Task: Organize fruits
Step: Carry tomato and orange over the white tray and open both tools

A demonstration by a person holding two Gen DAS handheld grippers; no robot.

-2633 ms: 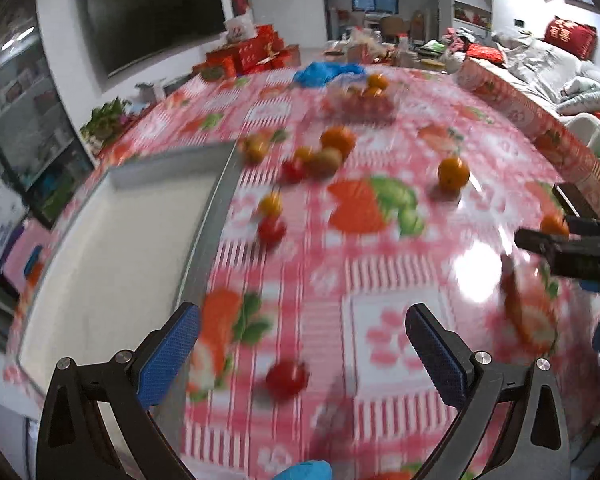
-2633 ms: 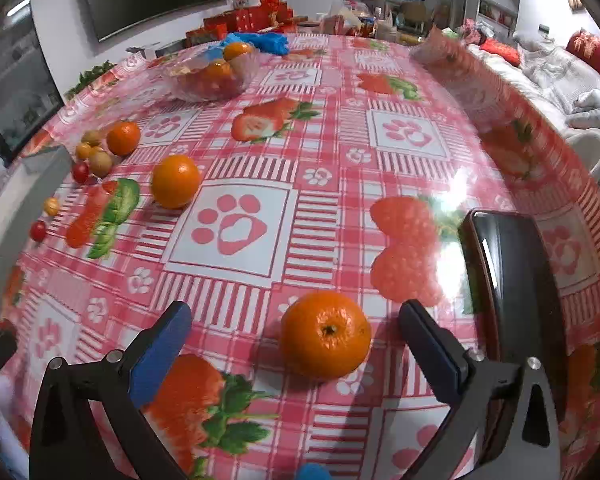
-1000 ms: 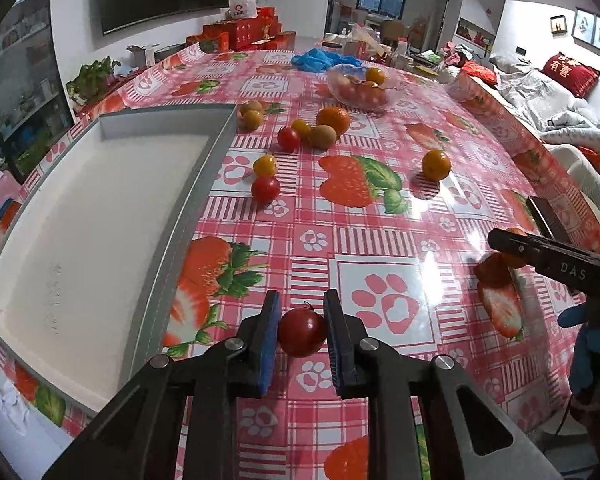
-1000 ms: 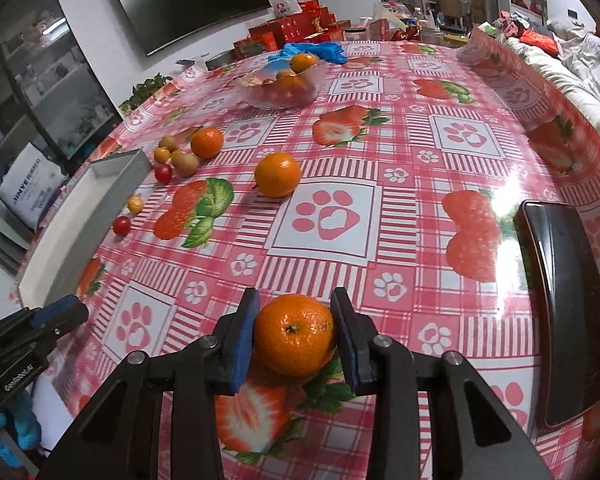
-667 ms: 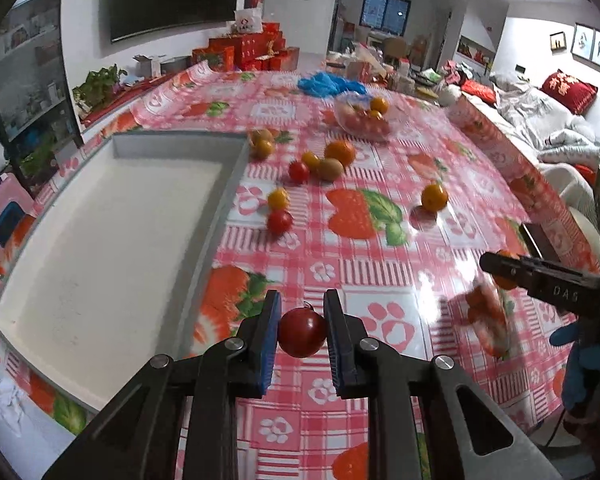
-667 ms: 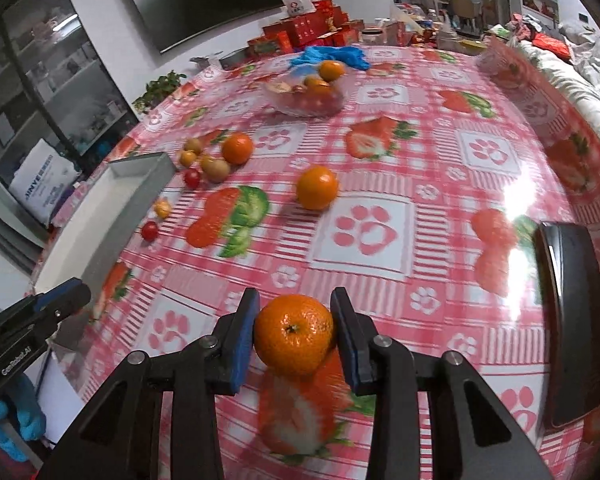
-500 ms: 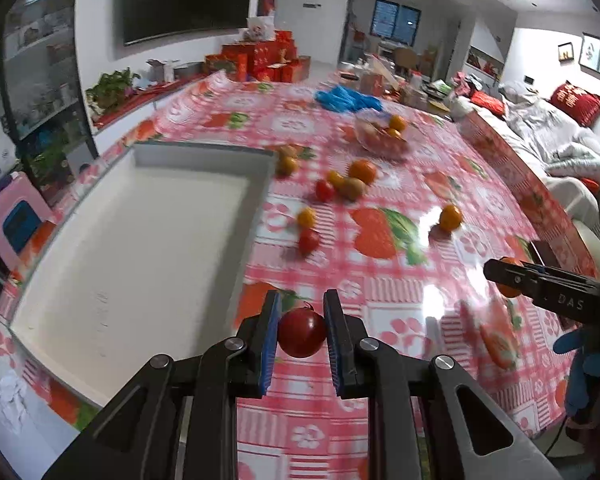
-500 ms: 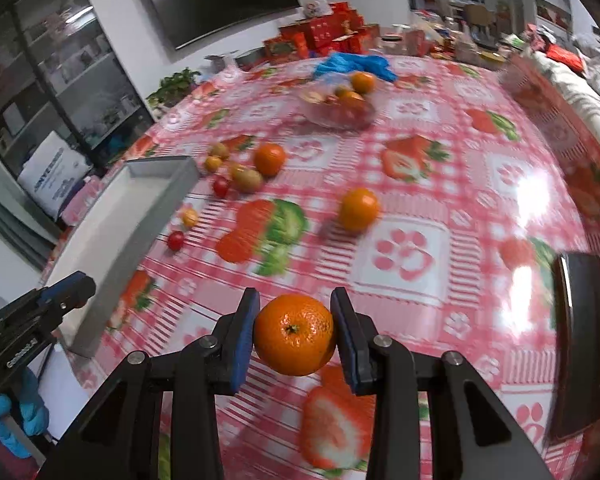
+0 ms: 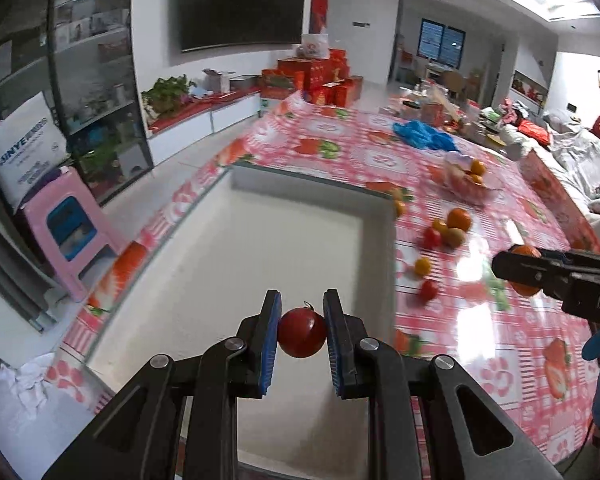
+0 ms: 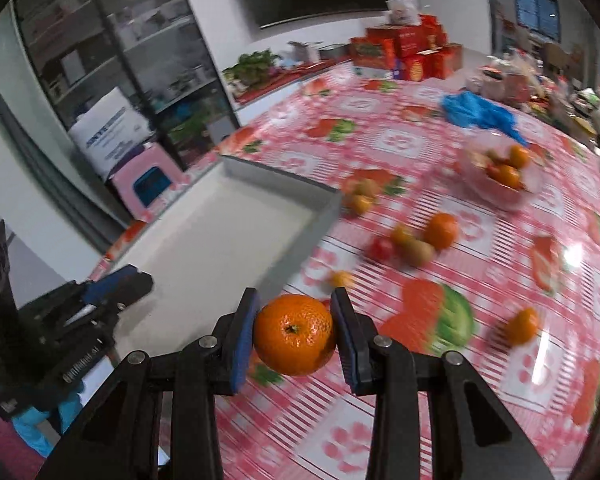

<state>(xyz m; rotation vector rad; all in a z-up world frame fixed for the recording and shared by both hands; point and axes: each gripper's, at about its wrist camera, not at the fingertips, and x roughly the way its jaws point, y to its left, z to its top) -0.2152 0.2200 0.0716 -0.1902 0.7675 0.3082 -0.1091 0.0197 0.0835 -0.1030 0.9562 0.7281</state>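
Observation:
My left gripper point(image 9: 302, 334) is shut on a red tomato point(image 9: 302, 338) and holds it in the air over the white tray point(image 9: 260, 264). My right gripper point(image 10: 295, 334) is shut on an orange mandarin point(image 10: 295, 334) and holds it above the table near the tray's point(image 10: 236, 232) right wall. The right gripper also shows in the left wrist view point(image 9: 518, 270), the left gripper in the right wrist view point(image 10: 116, 284). Several small fruits point(image 9: 444, 232) lie loose on the tablecloth right of the tray.
A clear bowl of fruit point(image 9: 470, 178) and a blue bag point(image 9: 424, 136) sit farther back on the red checked tablecloth point(image 9: 500, 352). One orange point(image 10: 522, 326) lies apart at the right. A pink stool point(image 9: 70, 232) stands beside the table on the left.
Both grippers closed on their fruit, lifted it off the table and moved left toward the tray. The left gripper now hangs over the tray.

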